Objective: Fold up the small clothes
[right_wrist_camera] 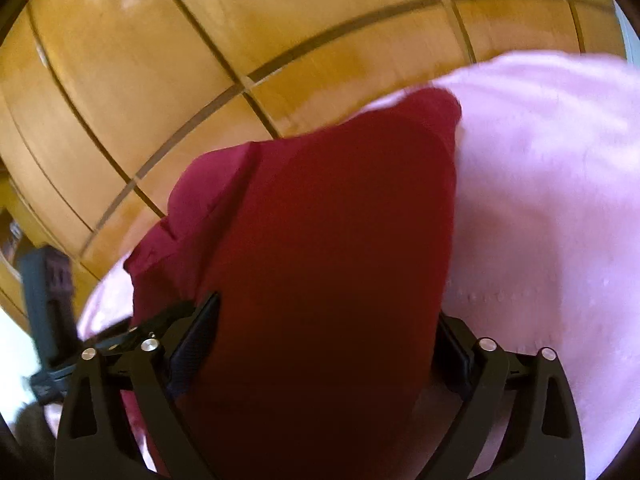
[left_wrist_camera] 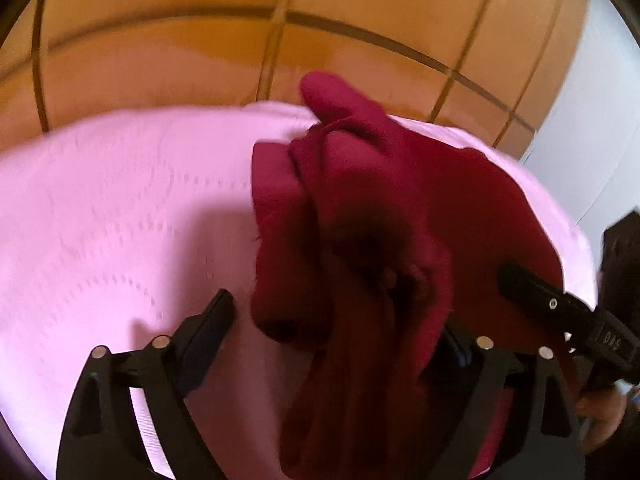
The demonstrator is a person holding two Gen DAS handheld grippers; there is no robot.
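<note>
Left wrist view shows its fingers (left_wrist_camera: 340, 320) apart around bunched maroon garment (left_wrist_camera: 360, 200); right's fingers (right_wrist_camera: 328, 328) unclear.

Left gripper (left_wrist_camera: 340, 320) fingers (left_wrist_camera: 212, 320) spread wide, right gripper (right_wrist_camera: 328, 336) likewise

A glossy orange-brown tiled floor (left_wrist_camera: 160, 60) with dark grout lines meets a white wall (left_wrist_camera: 592, 120) at the right.

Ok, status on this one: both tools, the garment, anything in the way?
Left tool open, dark red garment bunched between its fingers. Right tool: garment fills its gap, grip unclear. Garment lies on pink cloth. Nothing in the way.
</note>
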